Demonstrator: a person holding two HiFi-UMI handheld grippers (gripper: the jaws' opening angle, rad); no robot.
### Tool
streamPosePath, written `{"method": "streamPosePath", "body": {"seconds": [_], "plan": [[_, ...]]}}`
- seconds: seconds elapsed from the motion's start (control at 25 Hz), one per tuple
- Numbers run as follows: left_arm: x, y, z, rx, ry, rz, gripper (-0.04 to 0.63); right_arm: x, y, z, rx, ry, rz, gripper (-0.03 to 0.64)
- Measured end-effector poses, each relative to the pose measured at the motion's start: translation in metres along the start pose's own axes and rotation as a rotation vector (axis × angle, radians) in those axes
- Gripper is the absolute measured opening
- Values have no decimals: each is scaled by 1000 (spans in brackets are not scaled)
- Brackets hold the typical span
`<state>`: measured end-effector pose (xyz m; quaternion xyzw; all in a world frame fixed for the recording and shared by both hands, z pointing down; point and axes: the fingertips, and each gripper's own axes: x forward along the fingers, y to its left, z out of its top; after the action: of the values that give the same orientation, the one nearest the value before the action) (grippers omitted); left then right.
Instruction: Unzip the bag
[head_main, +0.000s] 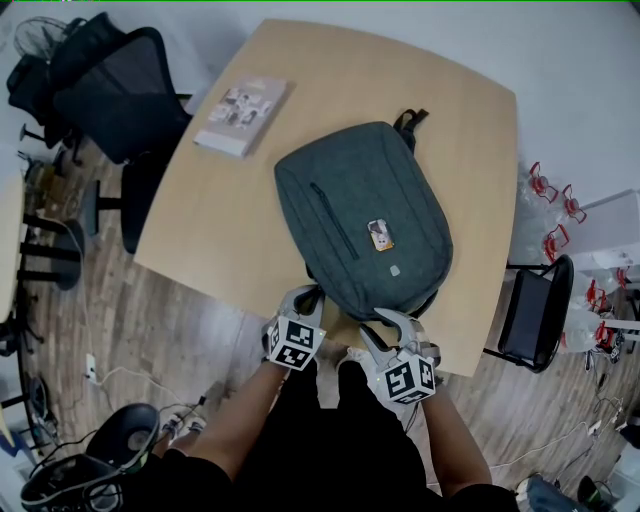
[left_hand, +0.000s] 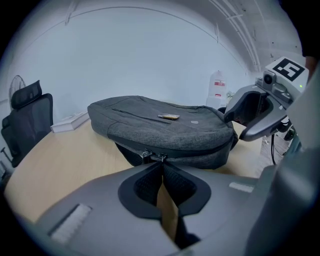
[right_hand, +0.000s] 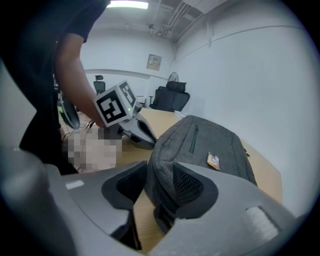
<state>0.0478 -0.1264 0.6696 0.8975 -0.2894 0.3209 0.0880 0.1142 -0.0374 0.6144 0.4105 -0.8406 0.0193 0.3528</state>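
**Head view.** A dark grey fabric backpack (head_main: 360, 215) lies flat on a pale wooden table (head_main: 200, 230). Its long axis runs away from the person and its near end is at the table's near edge. Both tools meet that near end: the left gripper (head_main: 308, 293) at its left corner, the right gripper (head_main: 388, 318) at its right corner.

**Left gripper view.** The jaws are pressed together. Their tips sit directly under a small metal zipper pull (left_hand: 161, 157) and appear to nip its hanging tab. A second pull (left_hand: 145, 154) lies just beside it, to the left. The dark zip track (left_hand: 200, 148) runs crosswise to the jaws, along the backpack's near edge and off to the right. Any draw on the pull would therefore go sideways along that track, not toward the person.

**Right gripper view.** The jaws are spread and straddle the backpack's rounded corner. Fabric lies against the right-hand pad (right_hand: 187, 185), while bare table shows between the fabric and the other pad. The corner is thus bracketed but not pinched. The left gripper is the one at the pull. The bag would probably need steadying before the zip will run.
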Motion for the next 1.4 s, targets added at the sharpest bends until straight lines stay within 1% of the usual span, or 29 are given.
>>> {"method": "streamPosePath", "body": {"seconds": [0.08, 0.16, 0.24, 0.28, 0.32, 0.36, 0.44, 0.6, 0.8, 0.96, 1.16, 1.4], "plan": [[0, -1, -1, -7, 5, -14, 28, 6, 7, -5, -89, 34, 56, 196], [1, -2, -1, -13, 9, -30, 27, 9, 7, -10, -151, 60, 80, 202], [0, -3, 0, -7, 13, -46, 26, 10, 3, -15, -189, 81, 81, 199], [0, -4, 1, -1, 15, -54, 26, 11, 1, -16, -208, 91, 79, 174], [0, -5, 1, 3, 18, -63, 26, 11, 0, -18, -227, 101, 83, 127], [0, -5, 1, 6, 20, -72, 26, 12, 0, -19, -241, 111, 92, 98], [-1, -6, 3, 17, 20, -87, 26, 14, 0, -20, -250, 131, 114, 87], [-3, -9, 4, 38, 24, -104, 26, 18, 0, -19, -202, 157, 112, 75], [-12, -9, 1, 86, 38, -113, 26, 30, 0, -6, -82, 146, 70, 67], [-20, -3, -4, 69, 53, -102, 26, 47, 6, 8, -11, 147, 50, 64], [-28, -2, -8, 108, 77, -108, 26, 68, 10, 26, 79, 156, 24, 63], [-34, 3, -15, 94, 89, -90, 28, 88, 13, 43, 167, 158, -10, 63]]}}
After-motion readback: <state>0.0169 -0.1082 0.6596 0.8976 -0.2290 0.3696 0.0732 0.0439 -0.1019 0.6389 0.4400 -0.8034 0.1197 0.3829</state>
